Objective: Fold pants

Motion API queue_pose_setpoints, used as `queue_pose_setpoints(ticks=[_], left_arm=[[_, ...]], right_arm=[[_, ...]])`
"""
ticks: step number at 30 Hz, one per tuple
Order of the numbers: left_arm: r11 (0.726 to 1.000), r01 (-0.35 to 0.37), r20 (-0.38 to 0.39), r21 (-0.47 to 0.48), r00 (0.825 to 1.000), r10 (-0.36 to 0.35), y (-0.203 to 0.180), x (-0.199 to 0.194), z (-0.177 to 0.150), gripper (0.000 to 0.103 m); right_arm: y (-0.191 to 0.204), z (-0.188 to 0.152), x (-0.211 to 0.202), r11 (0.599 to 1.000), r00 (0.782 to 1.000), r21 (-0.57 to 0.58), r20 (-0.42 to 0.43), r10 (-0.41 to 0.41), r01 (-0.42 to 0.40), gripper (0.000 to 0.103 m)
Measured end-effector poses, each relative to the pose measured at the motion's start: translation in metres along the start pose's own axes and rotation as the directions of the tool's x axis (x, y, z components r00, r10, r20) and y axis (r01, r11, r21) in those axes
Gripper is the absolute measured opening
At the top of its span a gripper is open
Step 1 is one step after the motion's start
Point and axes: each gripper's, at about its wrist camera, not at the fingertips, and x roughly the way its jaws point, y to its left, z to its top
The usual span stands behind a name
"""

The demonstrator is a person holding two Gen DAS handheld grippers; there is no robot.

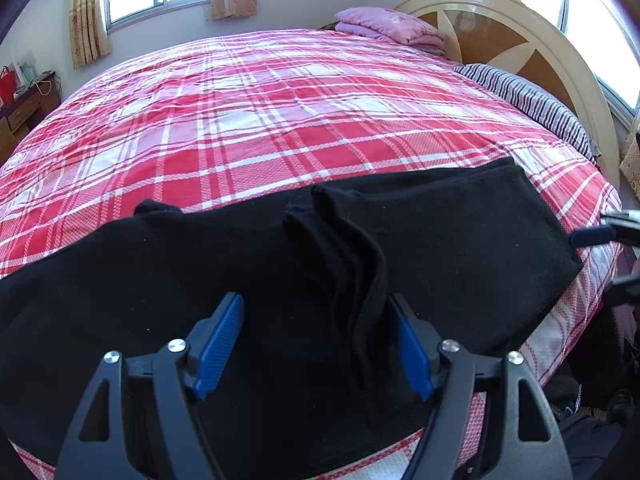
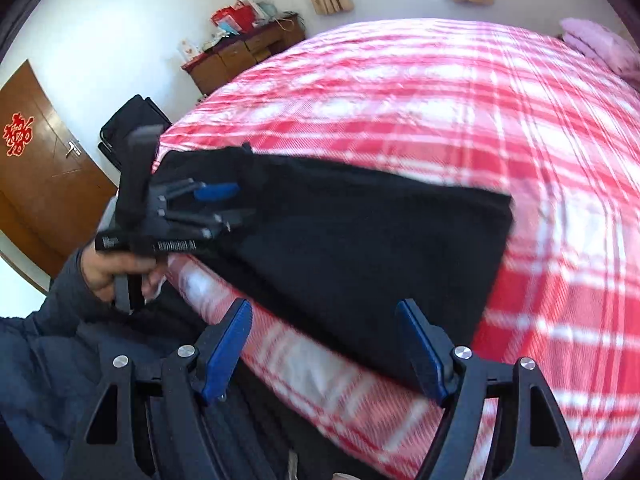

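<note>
Left wrist: pants [image 1: 400, 240] under open hand-held gripper [image 1: 316, 320].

Red double-happiness character (囍) [image 2: 18, 135] on the brown door [image 2: 48, 200]; white print on the left tool [image 2: 224, 200] illegible.

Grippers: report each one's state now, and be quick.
Left gripper: open, jaws astride a folded edge of the black pants, not pinching it.
Right gripper: open, empty, over the bed edge.

Open bedspread [image 1: 280, 112] beyond pants [image 1: 440, 248]
</note>
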Motion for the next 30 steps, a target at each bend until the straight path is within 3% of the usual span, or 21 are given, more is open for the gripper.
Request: queue_pose_setpoints(ticks=[9, 12, 15, 19, 22, 28, 30], left_arm=[[1.000, 0.002, 0.000, 0.000, 1.000, -0.002, -0.002, 0.000, -0.001, 0.078], [1.000, 0.002, 0.000, 0.000, 1.000, -0.002, -0.001, 0.000, -0.001, 0.079], [1.000, 0.001, 0.000, 0.001, 1.000, -0.001, -0.002, 0.000, -0.001, 0.079], [1.000, 0.000, -0.002, 0.001, 1.000, 0.000, -0.002, 0.000, -0.001, 0.079], [1.000, -0.003, -0.003, 0.002, 1.000, 0.003, -0.002, 0.000, -0.001, 0.080], [1.000, -0.014, -0.014, 0.007, 1.000, 0.014, -0.002, -0.002, -0.004, 0.086], [1.000, -0.021, -0.019, 0.007, 1.000, 0.022, -0.001, -0.002, -0.006, 0.087]], right_arm=[[0.031, 0.056, 0.051, 0.985, 0.989, -0.097, 0.059, -0.139, 0.144, 0.076], [0.039, 0.065, 0.063, 0.981, 0.987, -0.117, 0.067, -0.148, 0.155, 0.076], [0.048, 0.070, 0.078, 0.963, 0.975, -0.158, 0.079, -0.207, 0.217, 0.076], [0.048, 0.075, 0.106, 0.957, 0.972, -0.171, 0.028, -0.233, 0.235, 0.076], [0.049, 0.072, 0.124, 0.933, 0.956, -0.211, 0.020, -0.294, 0.291, 0.076], [0.046, 0.083, 0.116, 0.963, 0.975, -0.151, 0.059, -0.215, 0.221, 0.076], [0.053, 0.088, 0.121, 0.961, 0.978, -0.181, 0.050, -0.203, 0.209, 0.076]])
